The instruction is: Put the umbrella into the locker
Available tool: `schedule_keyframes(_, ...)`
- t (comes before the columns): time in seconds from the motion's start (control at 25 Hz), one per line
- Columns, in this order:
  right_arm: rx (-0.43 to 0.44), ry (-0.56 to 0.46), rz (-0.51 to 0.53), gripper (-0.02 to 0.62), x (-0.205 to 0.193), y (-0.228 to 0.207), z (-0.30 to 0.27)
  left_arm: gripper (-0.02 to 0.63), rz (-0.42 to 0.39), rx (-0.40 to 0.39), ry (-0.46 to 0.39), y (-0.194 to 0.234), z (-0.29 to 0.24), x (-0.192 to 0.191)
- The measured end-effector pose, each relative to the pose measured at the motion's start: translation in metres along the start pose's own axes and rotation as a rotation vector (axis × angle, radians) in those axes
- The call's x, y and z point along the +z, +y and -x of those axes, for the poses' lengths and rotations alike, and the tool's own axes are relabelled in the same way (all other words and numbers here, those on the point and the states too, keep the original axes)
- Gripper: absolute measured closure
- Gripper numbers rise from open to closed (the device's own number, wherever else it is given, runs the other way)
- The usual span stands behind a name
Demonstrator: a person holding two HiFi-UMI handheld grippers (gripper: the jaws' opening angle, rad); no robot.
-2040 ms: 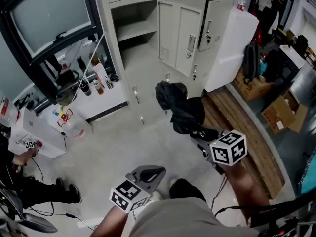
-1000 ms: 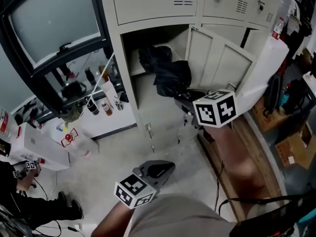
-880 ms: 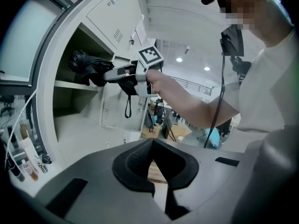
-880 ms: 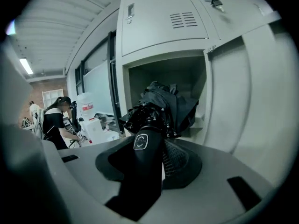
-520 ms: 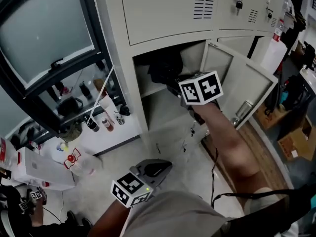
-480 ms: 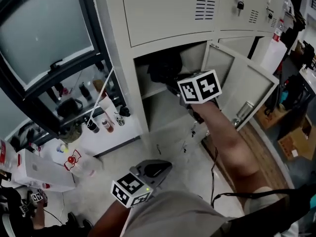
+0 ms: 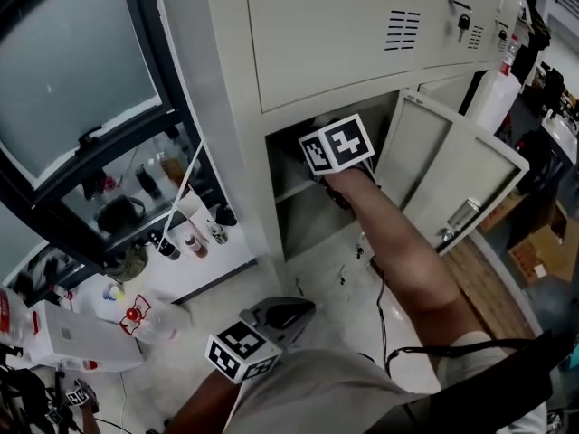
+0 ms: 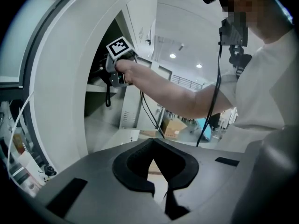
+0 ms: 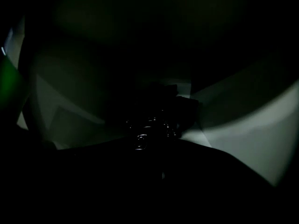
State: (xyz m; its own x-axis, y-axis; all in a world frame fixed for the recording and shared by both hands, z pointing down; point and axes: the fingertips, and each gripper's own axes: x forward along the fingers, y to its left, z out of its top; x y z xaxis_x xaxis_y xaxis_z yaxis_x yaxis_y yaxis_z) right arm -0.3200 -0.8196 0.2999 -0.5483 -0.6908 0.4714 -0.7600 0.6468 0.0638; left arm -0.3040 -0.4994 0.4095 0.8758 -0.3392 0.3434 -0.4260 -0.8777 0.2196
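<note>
the locker point(image 7: 344, 43) is painted sheet metal, pale and matt, and its door point(image 7: 448, 161) carries a shiny bare-metal handle point(image 7: 460, 216). the umbrella point(image 9: 161, 115) is black cloth, matt but for a few glossy glints, while the left tongs point(image 8: 153, 146) are smooth matt grey plastic faced with black rubbery pads point(image 8: 135, 171). off to the side a brown cardboard box point(image 7: 543, 256) sits by bare wooden boards point(image 7: 479, 283), and the floor point(image 7: 312, 265) looks smooth and hard.

blk umbrella point(image 9: 159, 118) bundled inside open locker point(image 7: 249, 179) compartmt, door point(image 7: 448, 174) swung right
</note>
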Motion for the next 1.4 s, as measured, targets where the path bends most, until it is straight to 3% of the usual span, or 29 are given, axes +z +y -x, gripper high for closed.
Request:
schedule_keyframes(0.4, -0.042, 0.071, 0.044, 0.449, -0.001, -0.006, -0.031, 0.597, 0.015, -0.008, 0.006, 0.018, 0.008, -0.004)
schedule_keyframes(0.76, -0.013, 0.108, 0.052, 0.442, -0.005, -0.001, -0.036, 0.597, 0.039, 0.008, 0.001, 0.014, 0.010, -0.009)
schedule_keyframes(0.96, 0.006, 0.084, 0.077, 0.385, -0.005, 0.003, -0.027, 0.595, 0.046, 0.015, 0.001, 0.003, 0.011, -0.011)
schedule_keyframes(1.4, 0.006, -0.015, 0.065, 0.382, -0.015, 0.007, 0.039, 0.597, 0.033, 0.032, 0.002, -0.039, -0.012, -0.010)
